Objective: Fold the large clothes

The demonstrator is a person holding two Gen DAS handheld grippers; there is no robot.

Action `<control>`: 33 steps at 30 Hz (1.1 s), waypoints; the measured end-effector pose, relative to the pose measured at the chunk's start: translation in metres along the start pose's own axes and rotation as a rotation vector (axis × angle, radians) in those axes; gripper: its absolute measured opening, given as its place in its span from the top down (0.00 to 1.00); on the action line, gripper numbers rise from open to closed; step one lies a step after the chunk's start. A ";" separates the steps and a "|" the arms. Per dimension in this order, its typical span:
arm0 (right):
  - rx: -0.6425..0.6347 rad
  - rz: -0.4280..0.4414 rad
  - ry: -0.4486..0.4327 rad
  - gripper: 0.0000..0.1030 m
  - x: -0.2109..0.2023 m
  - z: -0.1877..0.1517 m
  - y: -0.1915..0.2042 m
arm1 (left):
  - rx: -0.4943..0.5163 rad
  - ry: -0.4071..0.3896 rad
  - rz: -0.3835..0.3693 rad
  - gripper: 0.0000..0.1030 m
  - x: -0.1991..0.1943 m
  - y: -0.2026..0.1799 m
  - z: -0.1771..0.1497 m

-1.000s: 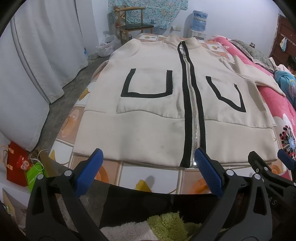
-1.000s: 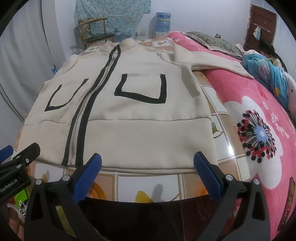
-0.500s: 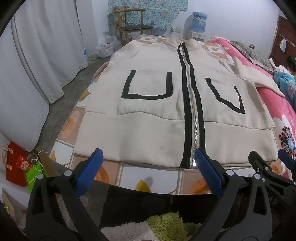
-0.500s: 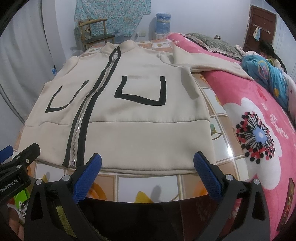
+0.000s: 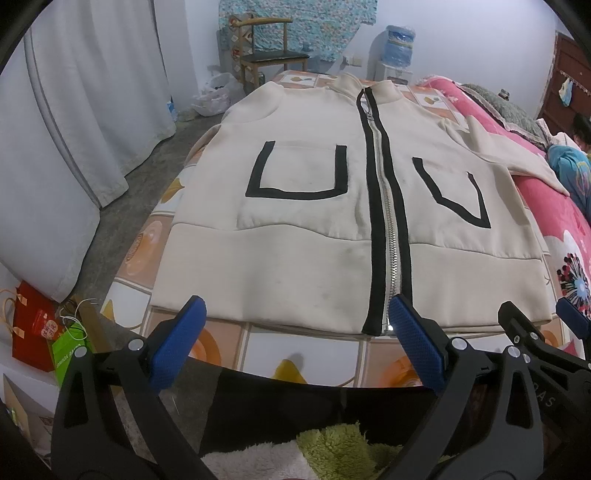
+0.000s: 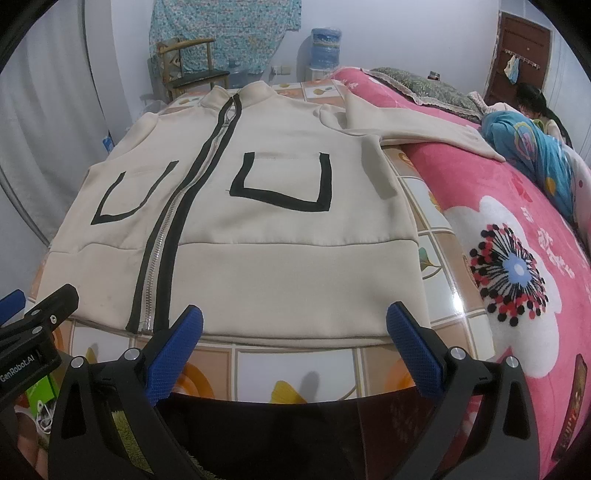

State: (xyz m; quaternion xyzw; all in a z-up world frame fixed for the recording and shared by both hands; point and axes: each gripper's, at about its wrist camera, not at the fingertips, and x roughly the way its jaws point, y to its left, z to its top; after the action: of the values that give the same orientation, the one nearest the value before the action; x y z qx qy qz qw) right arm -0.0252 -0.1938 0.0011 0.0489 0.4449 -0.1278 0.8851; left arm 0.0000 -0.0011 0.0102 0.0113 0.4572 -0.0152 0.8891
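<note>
Both grippers [image 5: 295, 328] [image 6: 293, 326] wide apart — jacket [image 5: 314, 229] untouched

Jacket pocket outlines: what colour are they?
Black, on the cream jacket; clearest in the left wrist view.

One jacket [image 5: 303, 254] lies flat on the bed, with one zip [image 5: 388, 236] down its middle, two black-edged pockets [image 5: 299, 177], and one sleeve [image 6: 417, 129] in view, spread toward the pink blanket [image 6: 517, 206]. Two grippers show: the left gripper [image 5: 295, 343] and the right gripper [image 6: 293, 347], each with two blue pads [image 5: 177, 343]. One chair [image 5: 266, 55] stands by the far wall, and one water bottle [image 6: 325, 46] on its stand. One patterned cloth [image 6: 221, 29] hangs behind the chair. Two paper bags sit on the floor, one red bag [image 5: 33, 325] and one green bag [image 5: 68, 350]. One person [image 6: 532, 110] lies at the far end of the bed.
</note>
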 end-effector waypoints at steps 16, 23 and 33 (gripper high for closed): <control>0.000 0.000 -0.001 0.06 0.000 -0.001 0.001 | -0.001 -0.002 -0.003 0.07 0.000 0.002 -0.001; 0.000 -0.002 -0.002 0.06 0.000 -0.001 0.001 | -0.001 -0.003 -0.002 0.07 0.000 0.002 -0.001; 0.000 -0.002 -0.001 0.06 0.001 -0.001 0.001 | -0.002 -0.004 -0.001 0.07 0.000 0.004 0.000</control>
State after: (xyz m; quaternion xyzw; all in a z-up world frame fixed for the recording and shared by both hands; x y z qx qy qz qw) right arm -0.0254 -0.1928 0.0000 0.0484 0.4446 -0.1286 0.8851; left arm 0.0000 0.0030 0.0107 0.0100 0.4556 -0.0153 0.8900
